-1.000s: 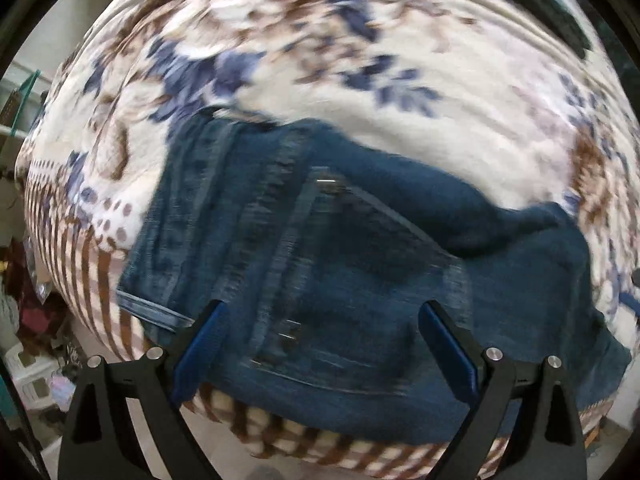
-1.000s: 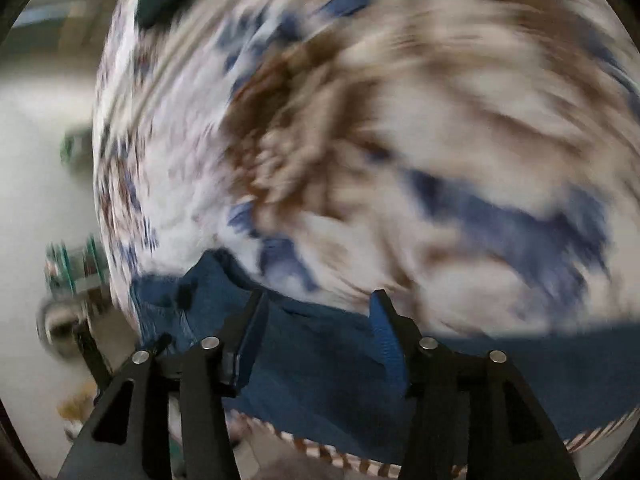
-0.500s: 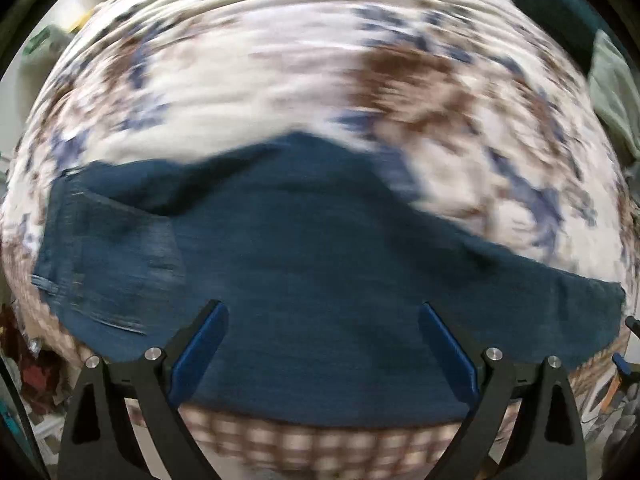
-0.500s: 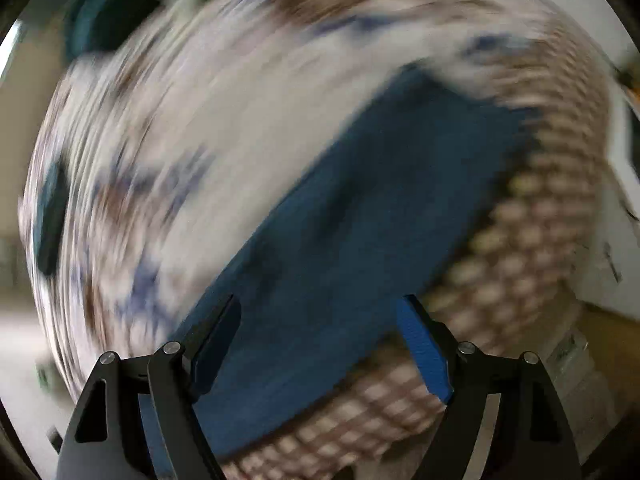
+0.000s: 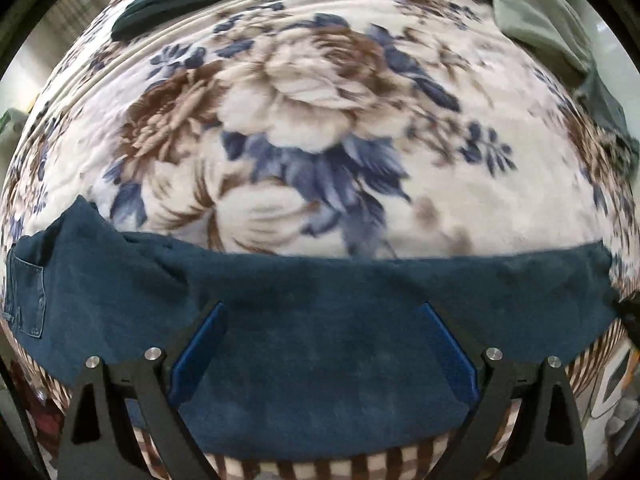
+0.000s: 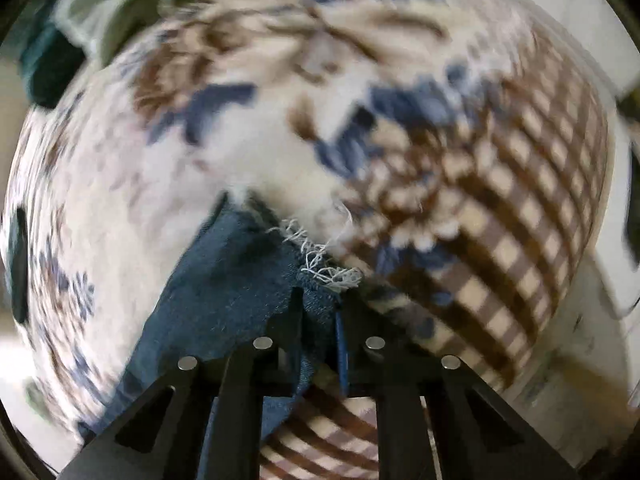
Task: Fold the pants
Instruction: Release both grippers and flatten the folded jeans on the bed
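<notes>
A bed with a floral blanket (image 5: 320,92), checked along its near edge, fills both views. Dark blue jeans (image 5: 320,320) lie stretched flat across that edge, pocket end to the left. The left gripper (image 5: 322,346) hovers over the middle of the jeans, jaws wide, holding nothing. The right gripper (image 6: 318,312) is pinched on the frayed hem (image 6: 328,268) at the leg end. To fold well, it seems best to keep that hem gripped, lift it and carry it toward the pocket end, edges aligned.
</notes>
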